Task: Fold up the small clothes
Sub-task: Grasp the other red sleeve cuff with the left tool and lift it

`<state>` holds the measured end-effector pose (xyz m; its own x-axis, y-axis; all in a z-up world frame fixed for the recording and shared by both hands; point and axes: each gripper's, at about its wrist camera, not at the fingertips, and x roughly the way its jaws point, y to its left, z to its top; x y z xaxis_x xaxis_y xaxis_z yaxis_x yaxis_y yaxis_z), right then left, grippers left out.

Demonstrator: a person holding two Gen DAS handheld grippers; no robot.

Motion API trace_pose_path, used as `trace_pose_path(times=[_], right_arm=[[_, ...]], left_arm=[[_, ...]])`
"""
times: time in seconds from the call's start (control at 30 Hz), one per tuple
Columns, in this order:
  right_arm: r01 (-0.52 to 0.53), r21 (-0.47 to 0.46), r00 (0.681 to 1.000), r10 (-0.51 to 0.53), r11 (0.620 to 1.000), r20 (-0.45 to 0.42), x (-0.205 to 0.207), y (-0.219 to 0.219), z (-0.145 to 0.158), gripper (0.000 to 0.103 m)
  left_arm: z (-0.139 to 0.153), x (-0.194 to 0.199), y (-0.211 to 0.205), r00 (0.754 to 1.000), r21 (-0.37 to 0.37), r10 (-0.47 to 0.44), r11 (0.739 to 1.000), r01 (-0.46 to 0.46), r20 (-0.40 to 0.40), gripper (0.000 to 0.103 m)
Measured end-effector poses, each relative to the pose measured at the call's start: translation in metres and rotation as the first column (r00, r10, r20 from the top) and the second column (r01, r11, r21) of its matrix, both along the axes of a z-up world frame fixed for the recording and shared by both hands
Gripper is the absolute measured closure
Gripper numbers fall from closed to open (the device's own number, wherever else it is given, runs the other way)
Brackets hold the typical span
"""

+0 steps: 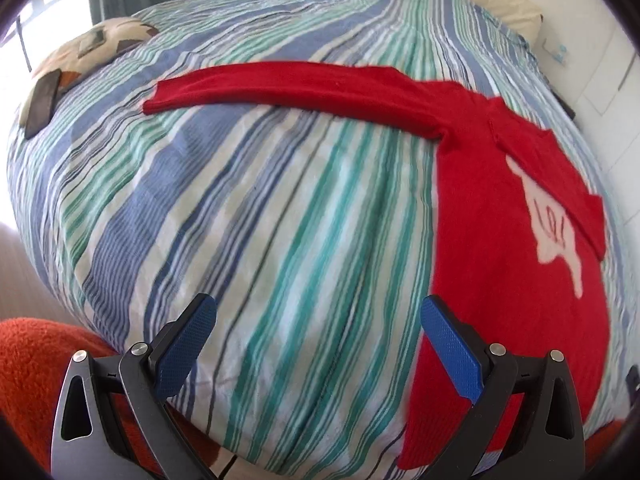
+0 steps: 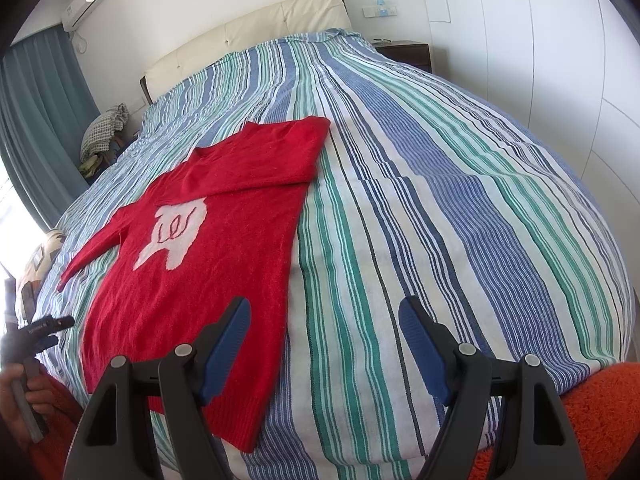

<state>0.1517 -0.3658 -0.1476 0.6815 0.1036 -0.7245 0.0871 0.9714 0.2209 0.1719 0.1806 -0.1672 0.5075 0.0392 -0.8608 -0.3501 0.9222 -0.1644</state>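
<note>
A small red sweater (image 2: pixel 224 240) with a white animal motif lies flat on the striped bed cover (image 2: pixel 440 200). Its right sleeve is folded across the chest; its left sleeve (image 1: pixel 280 84) stretches straight out to the left. In the left wrist view the sweater body (image 1: pixel 500 220) lies to the right. My left gripper (image 1: pixel 318 320) is open and empty above the cover, left of the sweater's hem. My right gripper (image 2: pixel 324 324) is open and empty, just right of the sweater's lower edge. The left gripper also shows in the right wrist view (image 2: pixel 44 330) at the far left.
A patterned pillow (image 1: pixel 88 52) and a dark flat object (image 1: pixel 40 104) lie at the bed's left side. A cream headboard (image 2: pixel 248 36) is at the far end, with a nightstand (image 2: pixel 408 54) beside it. An orange fuzzy blanket (image 1: pixel 28 380) lies at the near edge.
</note>
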Motion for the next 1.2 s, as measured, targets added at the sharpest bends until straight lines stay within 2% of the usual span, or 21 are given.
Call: trace_pose_path(times=[0.07, 0.13, 0.2, 0.3, 0.4, 0.47, 0.53, 0.6, 0.63, 0.67, 0.73, 0.8, 0.87, 0.93, 1.0, 1.03, 1.1, 1.2], right_arm=[[-0.006, 0.004, 1.000, 0.006, 1.000, -0.004, 0.001, 0.000, -0.001, 0.027], [-0.010, 0.009, 1.000, 0.010, 1.000, -0.006, 0.002, 0.000, -0.002, 0.027], [-0.011, 0.013, 1.000, 0.012, 1.000, -0.006, 0.003, -0.001, -0.002, 0.027], [-0.012, 0.014, 1.000, 0.012, 1.000, -0.011, 0.004, 0.000, -0.004, 0.027], [-0.014, 0.003, 1.000, 0.015, 1.000, -0.021, 0.005, 0.002, -0.006, 0.027], [-0.020, -0.015, 0.999, 0.019, 1.000, -0.031, 0.006, 0.005, -0.007, 0.027], [-0.030, -0.033, 0.999, 0.029, 0.999, -0.041, 0.007, 0.008, -0.009, 0.027], [-0.044, -0.052, 0.998, 0.041, 0.998, -0.051, 0.009, 0.012, -0.011, 0.027], [-0.052, -0.061, 0.997, 0.048, 0.997, -0.055, 0.010, 0.015, -0.012, 0.027], [-0.060, -0.068, 0.997, 0.056, 0.996, -0.059, 0.011, 0.017, -0.013, 0.027], [-0.078, -0.076, 0.995, 0.073, 0.994, -0.066, 0.013, 0.022, -0.015, 0.027], [-0.096, -0.076, 0.994, 0.091, 0.993, -0.064, 0.014, 0.026, -0.016, 0.027], [-0.115, -0.074, 0.992, 0.111, 0.991, -0.063, 0.014, 0.029, -0.017, 0.027], [-0.138, -0.061, 0.989, 0.134, 0.989, -0.066, 0.016, 0.031, -0.018, 0.027], [-0.155, -0.041, 0.986, 0.152, 0.987, -0.063, 0.017, 0.033, -0.019, 0.027], [-0.159, -0.034, 0.986, 0.157, 0.987, -0.060, 0.017, 0.033, -0.019, 0.027], [-0.162, -0.021, 0.986, 0.160, 0.987, -0.050, 0.016, 0.033, -0.017, 0.027], [-0.151, 0.001, 0.988, 0.151, 0.989, -0.036, 0.013, 0.029, -0.015, 0.027]], left_arm=[[0.010, 0.010, 0.038, 0.996, -0.065, 0.084, 0.995, -0.081, 0.035, 0.001], [0.013, 0.022, 0.083, 0.980, -0.111, 0.192, 0.976, -0.185, 0.051, 0.001], [0.009, 0.037, 0.131, 0.957, -0.173, 0.286, 0.946, -0.274, 0.046, 0.001], [-0.013, 0.065, 0.187, 0.934, -0.281, 0.356, 0.894, -0.348, -0.025, 0.002], [-0.033, 0.086, 0.219, 0.913, -0.369, 0.402, 0.839, -0.400, -0.075, 0.005], [-0.039, 0.094, 0.230, 0.893, -0.408, 0.445, 0.804, -0.433, -0.071, 0.006], [-0.040, 0.102, 0.236, 0.879, -0.437, 0.474, 0.782, -0.446, -0.050, 0.007], [-0.042, 0.113, 0.237, 0.879, -0.427, 0.475, 0.787, -0.445, -0.040, 0.020], [-0.042, 0.118, 0.237, 0.884, -0.411, 0.465, 0.799, -0.439, -0.040, 0.037], [-0.042, 0.123, 0.234, 0.891, -0.386, 0.452, 0.815, -0.431, -0.041, 0.063], [-0.037, 0.127, 0.231, 0.902, -0.356, 0.431, 0.838, -0.414, -0.037, 0.096], [-0.018, 0.126, 0.222, 0.905, -0.306, 0.425, 0.862, -0.403, 0.004, 0.096], [0.013, 0.136, 0.203, 0.930, -0.229, 0.361, 0.913, -0.338, 0.066, 0.096], [0.052, 0.156, 0.165, 0.961, -0.148, 0.244, 0.963, -0.224, 0.134, 0.096], [0.093, 0.179, 0.113, 0.974, -0.088, 0.100, 0.993, -0.083, 0.205, 0.096], [0.112, 0.192, 0.085, 0.971, -0.064, 0.028, 0.998, -0.013, 0.237, 0.096], [0.146, 0.209, 0.022, 0.949, -0.032, -0.116, 0.991, 0.131, 0.293, 0.096], [0.176, 0.230, -0.074, 0.891, -0.022, -0.285, 0.950, 0.313, 0.353, 0.096]])
